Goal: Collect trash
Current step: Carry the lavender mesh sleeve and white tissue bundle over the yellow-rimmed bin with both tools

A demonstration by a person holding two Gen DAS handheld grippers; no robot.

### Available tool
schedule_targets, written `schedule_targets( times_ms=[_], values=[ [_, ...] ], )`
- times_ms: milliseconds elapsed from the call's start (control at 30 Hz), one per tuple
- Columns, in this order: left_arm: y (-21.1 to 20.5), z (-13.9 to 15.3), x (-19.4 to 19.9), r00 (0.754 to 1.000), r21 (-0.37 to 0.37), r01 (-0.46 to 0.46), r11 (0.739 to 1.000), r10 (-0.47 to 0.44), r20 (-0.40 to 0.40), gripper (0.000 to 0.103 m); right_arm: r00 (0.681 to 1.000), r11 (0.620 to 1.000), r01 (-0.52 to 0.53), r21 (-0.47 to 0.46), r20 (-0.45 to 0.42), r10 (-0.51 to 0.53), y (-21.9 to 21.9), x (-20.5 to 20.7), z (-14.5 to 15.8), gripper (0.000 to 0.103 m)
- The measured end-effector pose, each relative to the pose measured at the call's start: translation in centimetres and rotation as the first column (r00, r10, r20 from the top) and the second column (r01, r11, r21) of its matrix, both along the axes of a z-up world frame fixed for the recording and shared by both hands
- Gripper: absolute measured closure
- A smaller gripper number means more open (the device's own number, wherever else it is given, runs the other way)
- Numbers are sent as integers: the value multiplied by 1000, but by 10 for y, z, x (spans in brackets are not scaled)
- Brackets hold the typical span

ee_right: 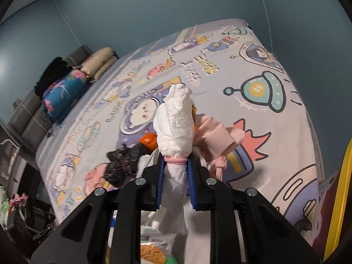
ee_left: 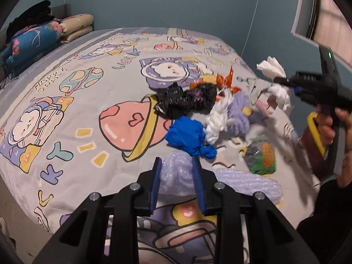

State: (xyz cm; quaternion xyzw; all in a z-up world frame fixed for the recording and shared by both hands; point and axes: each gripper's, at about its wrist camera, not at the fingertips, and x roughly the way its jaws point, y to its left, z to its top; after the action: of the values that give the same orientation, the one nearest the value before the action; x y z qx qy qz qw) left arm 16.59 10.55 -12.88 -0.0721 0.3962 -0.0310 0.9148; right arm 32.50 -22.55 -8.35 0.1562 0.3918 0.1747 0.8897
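- Dim, even indoor light; soft glare on the teal wall (ee_right: 13,66).
- Fisheye bends the cartoon-print bed (ee_left: 88,101); dark corners.
- Motion blur right of the bed.

Clamped bubble wrap (ee_left: 176,173), held white tissue bundle (ee_right: 176,118), perhaps crumpled bags (ee_left: 187,101) on bed

Probably a bedroom: bed (ee_left: 88,114), folded quilts (ee_left: 33,39).

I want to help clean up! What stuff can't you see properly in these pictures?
- Left wrist view: the right gripper and its white bundle are motion-blurred.
- Left wrist view: the bubble wrap is partly hidden by the left gripper.
- Right wrist view: the snack packet is cut off by the bottom edge.
- Right wrist view: the yellow-edged object is cut off at the right edge; what it is can't be told.
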Motion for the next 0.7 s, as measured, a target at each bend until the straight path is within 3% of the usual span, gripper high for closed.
schedule_targets(
  times_ms=[433,700],
  values=[
    [-4,38,-11,995,-34,32,999,-28,95,77,996,998,26,59,85,-31,-37,-37,41,85],
    [-13,43,-14,993,-48,53,997,-48,112,77,999,1000,14,12,36,-14,-40,-47,26,85]
  ],
)
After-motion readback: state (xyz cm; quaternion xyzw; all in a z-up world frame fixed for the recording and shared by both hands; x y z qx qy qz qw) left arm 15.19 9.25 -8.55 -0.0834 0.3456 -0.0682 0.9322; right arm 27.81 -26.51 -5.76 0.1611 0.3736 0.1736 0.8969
